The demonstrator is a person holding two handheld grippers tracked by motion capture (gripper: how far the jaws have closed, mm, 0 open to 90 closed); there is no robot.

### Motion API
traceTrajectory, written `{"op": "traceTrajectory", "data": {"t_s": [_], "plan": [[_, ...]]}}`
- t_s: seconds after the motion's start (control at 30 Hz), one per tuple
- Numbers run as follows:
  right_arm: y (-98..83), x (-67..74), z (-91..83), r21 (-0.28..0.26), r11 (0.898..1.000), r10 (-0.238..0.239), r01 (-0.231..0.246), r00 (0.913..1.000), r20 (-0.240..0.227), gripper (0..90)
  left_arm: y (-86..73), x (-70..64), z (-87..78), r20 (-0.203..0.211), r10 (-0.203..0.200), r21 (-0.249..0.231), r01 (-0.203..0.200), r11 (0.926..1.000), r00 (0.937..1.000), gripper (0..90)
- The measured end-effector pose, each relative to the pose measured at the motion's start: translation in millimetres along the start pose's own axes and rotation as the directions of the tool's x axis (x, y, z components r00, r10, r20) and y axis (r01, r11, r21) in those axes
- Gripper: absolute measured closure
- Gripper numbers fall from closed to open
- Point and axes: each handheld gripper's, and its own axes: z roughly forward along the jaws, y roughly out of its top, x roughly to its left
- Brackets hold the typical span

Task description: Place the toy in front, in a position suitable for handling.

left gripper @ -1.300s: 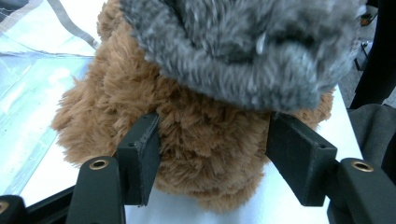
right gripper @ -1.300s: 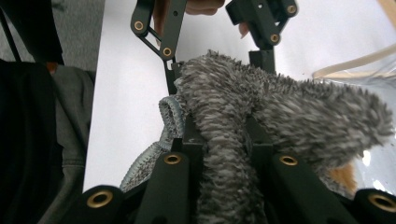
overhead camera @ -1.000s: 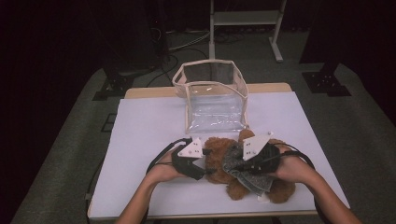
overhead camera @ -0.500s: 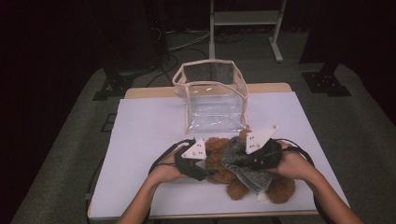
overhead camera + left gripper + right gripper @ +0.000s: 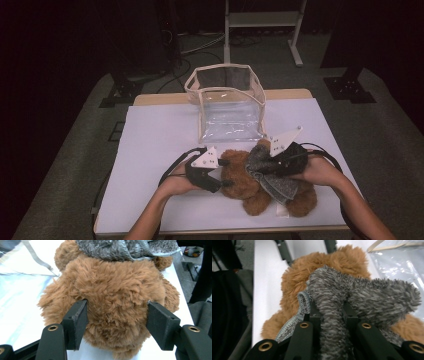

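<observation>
Bear: the brown plush bear (image 5: 250, 182) lies at the table's near edge, soft, light, squashy.
Left gripper (image 5: 117, 322): I pinch its head (image 5: 112, 290) from both sides.
Right gripper (image 5: 331, 315): I clamp the limp grey fleece garment (image 5: 362, 295) draped over it; hold by a thick fold.

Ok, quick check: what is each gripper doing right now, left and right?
Left gripper: closed on the brown teddy bear.
Right gripper: closed on a fold of the grey fuzzy cloth.

A clear plastic bag (image 5: 227, 107) with cream trim stands open and upright on the white table (image 5: 150, 150), toward twelve o'clock of its middle. Beyond the table's far edge at twelve to one o'clock, a light metal stand (image 5: 262, 20) rests on the dark floor (image 5: 65, 150), with cables (image 5: 197, 45) at eleven o'clock.
</observation>
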Motion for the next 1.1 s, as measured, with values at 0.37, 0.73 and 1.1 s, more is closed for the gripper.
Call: {"op": "traceTrajectory", "data": {"t_s": [0.37, 0.73, 1.1], "plan": [[24.9, 4.9, 13.5, -0.029, 0.999, -0.046, 0.045, 0.9989, -0.007, 74.9, -0.5, -5.1, 5.3, 0.019, 0.01, 0.018, -0.011, 0.9998, 0.9998, 35.9], [26.1, 6.0, 12.3, -0.041, 0.998, -0.053, 0.053, 0.9986, 0.001, 74.6, 3.1, -7.9, 6.8, 0.023, 0.014, 0.021, -0.015, 0.9997, 0.9996, 36.1], [17.1, 0.7, 6.2, -0.024, 0.999, -0.024, 0.024, 0.9997, 0.01, 74.7, 4.5, -9.0, 8.0, 0.04, 0.009, 0.003, -0.009, 0.9999, 0.9992, 36.7]]}}
